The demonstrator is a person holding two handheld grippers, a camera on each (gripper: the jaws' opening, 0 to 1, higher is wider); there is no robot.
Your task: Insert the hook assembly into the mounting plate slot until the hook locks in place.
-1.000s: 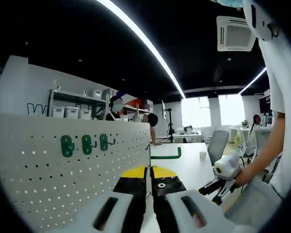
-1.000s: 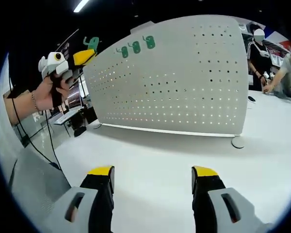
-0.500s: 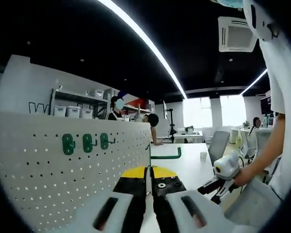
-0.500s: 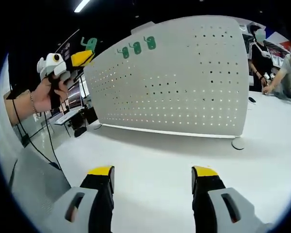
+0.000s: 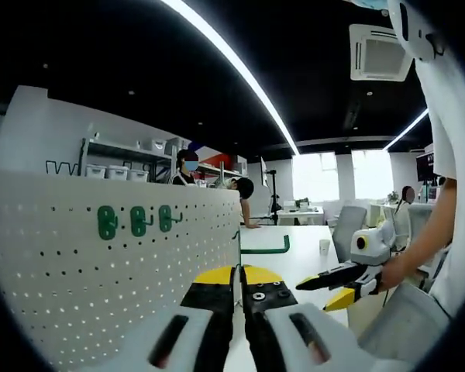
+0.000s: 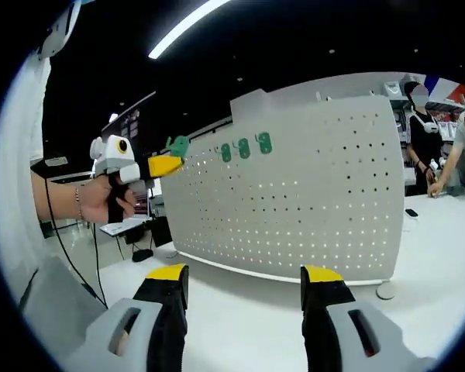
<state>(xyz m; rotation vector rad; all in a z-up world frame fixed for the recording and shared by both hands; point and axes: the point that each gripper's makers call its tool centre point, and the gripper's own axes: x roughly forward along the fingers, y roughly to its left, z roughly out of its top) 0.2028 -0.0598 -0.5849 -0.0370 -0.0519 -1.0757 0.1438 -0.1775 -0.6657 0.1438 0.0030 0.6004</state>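
Observation:
The white pegboard mounting plate (image 5: 101, 294) stands upright on the table, with three green hooks (image 5: 132, 221) seated near its top edge. My left gripper (image 5: 238, 273) is shut on a green hook assembly (image 5: 265, 249) that sticks out past its yellow tips, level with the board's top right corner. In the right gripper view the same board (image 6: 310, 209) and three hooks (image 6: 244, 147) face me. There the left gripper (image 6: 167, 164) holds the green hook assembly (image 6: 178, 145) just left of the board's upper corner. My right gripper (image 6: 244, 275) is open, holding nothing, above the table.
The board rests on a white table (image 6: 240, 310) with a round foot (image 6: 385, 291) at its right end. People (image 6: 426, 132) stand behind it. The right gripper (image 5: 319, 293) and a hand hover right of the left one. Shelves (image 5: 116, 159) and a chair (image 5: 347, 232) lie beyond.
The right gripper has been lifted and tilted up, so its view now sits higher on the board. In the left gripper view it rose and turned inward. The left gripper barely moved.

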